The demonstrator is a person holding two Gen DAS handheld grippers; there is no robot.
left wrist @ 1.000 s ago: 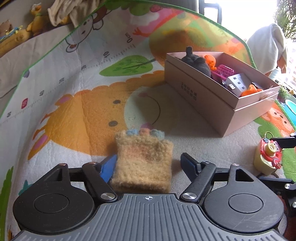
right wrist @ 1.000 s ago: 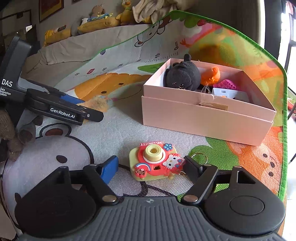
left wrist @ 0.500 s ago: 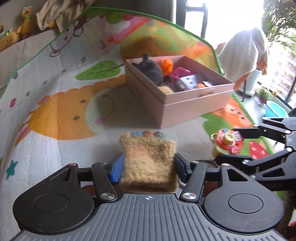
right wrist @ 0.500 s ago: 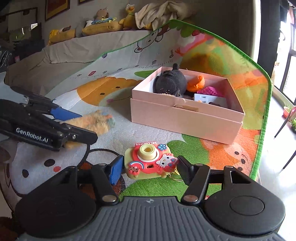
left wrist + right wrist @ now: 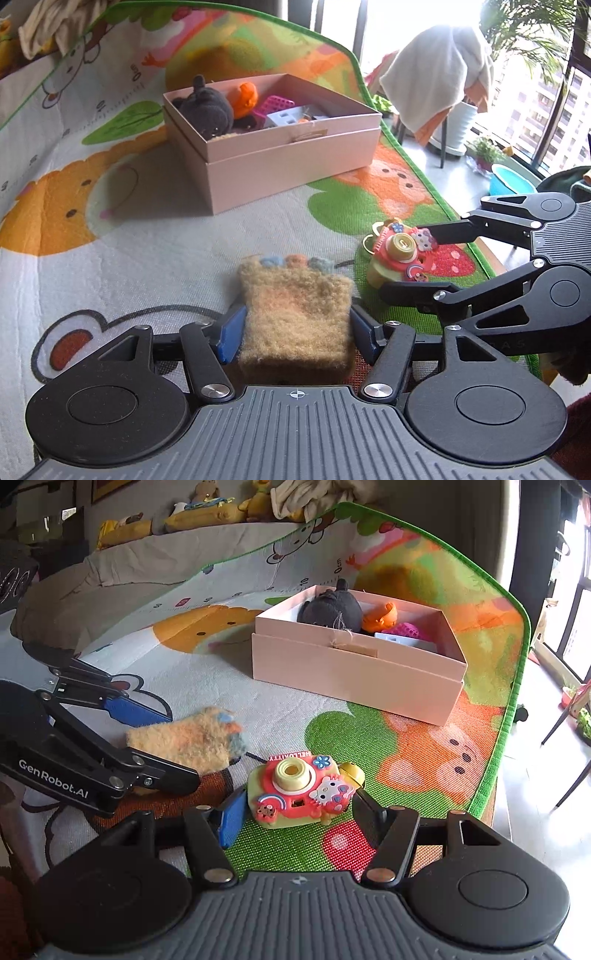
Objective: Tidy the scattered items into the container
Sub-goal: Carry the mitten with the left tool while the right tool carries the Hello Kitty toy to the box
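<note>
Low in the frame, we see our left gripper (image 5: 295, 328) clamped on the fuzzy tan pouch (image 5: 295, 317) and our right gripper (image 5: 299, 812) closed around the toy camera (image 5: 299, 790), the pink box (image 5: 354, 668) waiting upper centre

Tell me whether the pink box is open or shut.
Open. The pink box has no lid on top, and the black plush and other toys show inside above its rim.

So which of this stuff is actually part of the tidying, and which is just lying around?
Part of the job: fuzzy pouch in the left gripper; toy camera in the right gripper; pink box.

Just lying about: play mat; draped towel; shelf toys.
</note>
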